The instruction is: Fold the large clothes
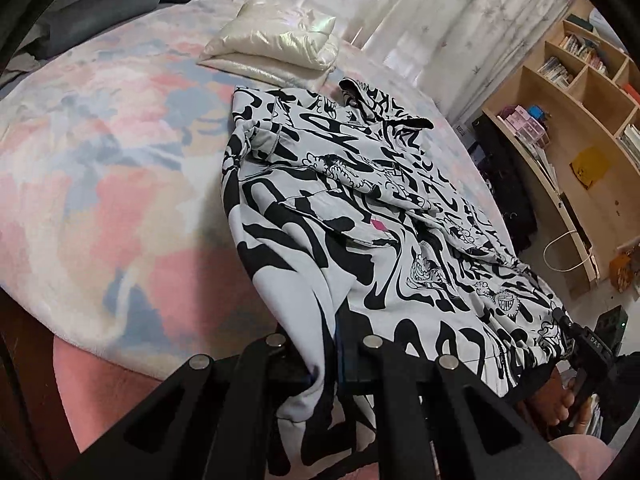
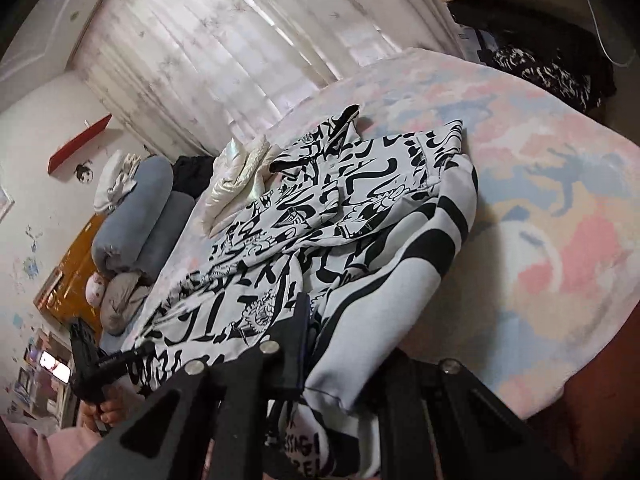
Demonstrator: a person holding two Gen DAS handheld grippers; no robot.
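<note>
A wide bed (image 1: 100,168) under a fleecy blanket blotched in pink, pale blue and cream fills both views. Across it sprawls the garment (image 1: 360,208), a large soft top of pale grey cloth printed all over with black lettering and cartoon swirls, creased and partly doubled over itself, its near hem lifted off the mattress edge. That hem runs between the two grippers: the left gripper (image 1: 324,360) is pinched nearly closed on one bunched corner, the right gripper (image 2: 316,344) likewise clamped on the other. A small pearly, shiny cushion (image 1: 276,44) rests beyond the garment's far end.
</note>
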